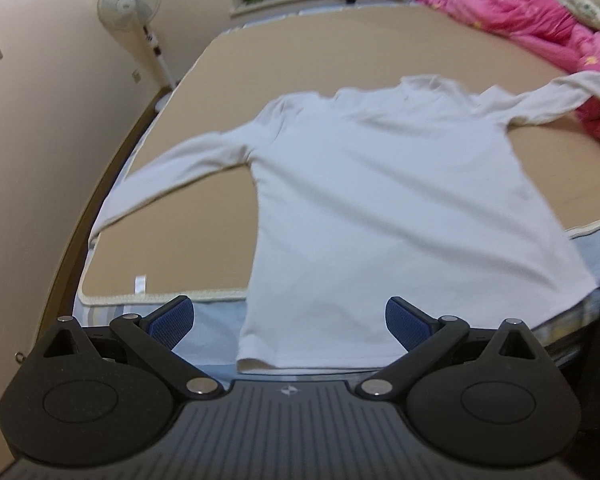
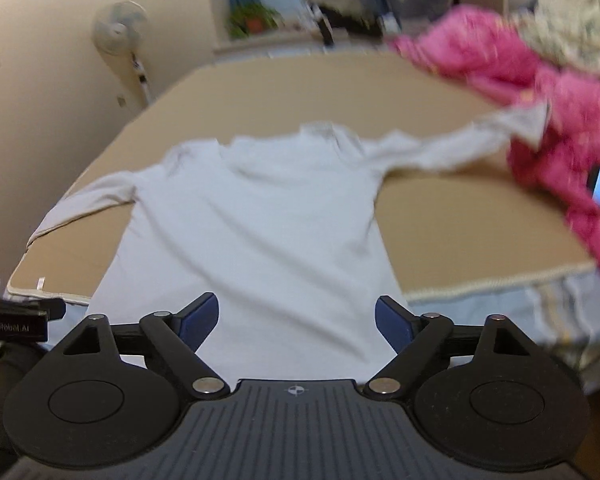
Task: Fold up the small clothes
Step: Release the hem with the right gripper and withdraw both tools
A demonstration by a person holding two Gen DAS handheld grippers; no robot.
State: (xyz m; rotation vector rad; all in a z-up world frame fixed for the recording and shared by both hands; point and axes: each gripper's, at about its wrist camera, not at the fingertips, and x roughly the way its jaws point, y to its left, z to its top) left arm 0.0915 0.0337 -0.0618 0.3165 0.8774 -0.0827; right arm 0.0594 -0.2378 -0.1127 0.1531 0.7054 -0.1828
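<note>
The white long-sleeved shirt [image 1: 364, 200] lies spread flat on the tan bed mat [image 1: 204, 92], sleeves out to both sides and its hem hanging over the near edge. No fold shows yet, so all the folding is judged to remain. The left gripper [image 1: 290, 322] and right gripper [image 2: 296, 320] both stand wide and empty above the hem.

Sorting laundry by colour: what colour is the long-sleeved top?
White; the long-sleeved top shows best in the left wrist view.

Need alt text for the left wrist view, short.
A white long-sleeved shirt lies spread flat on a tan bed mat, sleeves out to both sides. The left gripper is open above the hem, holding nothing. Pink bedding is bunched at far right.
</note>
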